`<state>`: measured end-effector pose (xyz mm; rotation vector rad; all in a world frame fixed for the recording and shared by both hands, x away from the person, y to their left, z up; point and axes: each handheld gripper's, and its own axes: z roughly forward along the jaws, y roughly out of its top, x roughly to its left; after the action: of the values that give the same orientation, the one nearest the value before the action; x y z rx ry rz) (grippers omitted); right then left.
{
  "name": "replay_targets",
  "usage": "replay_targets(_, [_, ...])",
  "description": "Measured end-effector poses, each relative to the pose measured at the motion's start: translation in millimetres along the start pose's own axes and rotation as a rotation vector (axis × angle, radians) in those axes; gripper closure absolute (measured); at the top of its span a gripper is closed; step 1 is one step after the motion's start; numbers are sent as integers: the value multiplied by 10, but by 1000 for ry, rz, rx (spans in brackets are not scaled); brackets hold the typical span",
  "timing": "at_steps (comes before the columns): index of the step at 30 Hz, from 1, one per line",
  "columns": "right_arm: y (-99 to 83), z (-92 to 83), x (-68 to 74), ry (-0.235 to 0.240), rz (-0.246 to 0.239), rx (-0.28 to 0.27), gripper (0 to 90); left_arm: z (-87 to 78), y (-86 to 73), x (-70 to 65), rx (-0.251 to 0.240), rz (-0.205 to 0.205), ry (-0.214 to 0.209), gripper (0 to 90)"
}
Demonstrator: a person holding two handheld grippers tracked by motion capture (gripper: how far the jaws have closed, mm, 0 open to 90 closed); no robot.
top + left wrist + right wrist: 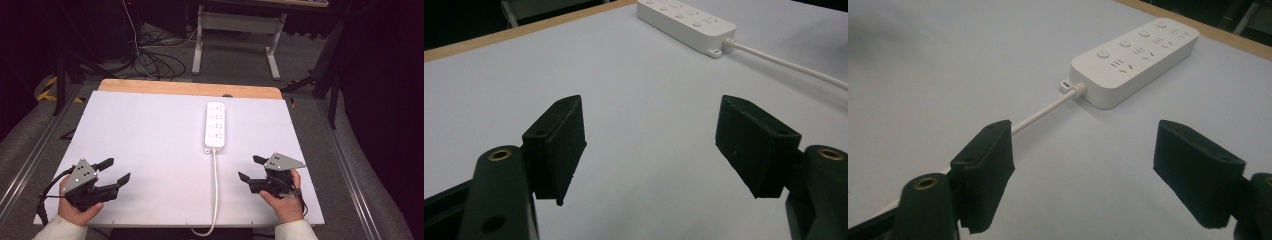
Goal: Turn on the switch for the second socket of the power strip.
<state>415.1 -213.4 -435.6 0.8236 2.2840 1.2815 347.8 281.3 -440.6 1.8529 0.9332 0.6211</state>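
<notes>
A white power strip (215,125) with several sockets and round buttons lies flat at the table's middle back, seen also as the power strip (686,23) and power strip (1135,60). Its white cable (216,190) runs toward the front edge and drops off; the cable (1045,110) passes just beyond my right gripper's left jaw. My left gripper (114,170) rests open at the front left, nothing between its jaws. My right gripper (251,168) is open at the front right, to the right of the cable, holding nothing.
The table (150,135) is covered in white, with a wooden strip (190,88) along its far edge. Beyond it stand a grey table frame (235,35) and loose cables (155,62) on the floor. Metal rails (30,160) run along both sides.
</notes>
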Motion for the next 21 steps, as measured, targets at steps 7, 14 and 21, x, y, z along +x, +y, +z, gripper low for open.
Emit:
replay_targets(7, [3, 2, 0, 1, 0, 1, 246, -2, 2, 0, 1, 8, 14, 283])
replay_targets(14, [9, 10, 4, 2, -2, 4, 250, 17, 0, -18, 15, 18, 29, 276])
replay_targets(21, [24, 8, 3, 0, -4, 7, 255, 11, -1, -6, 12, 14, 34, 275])
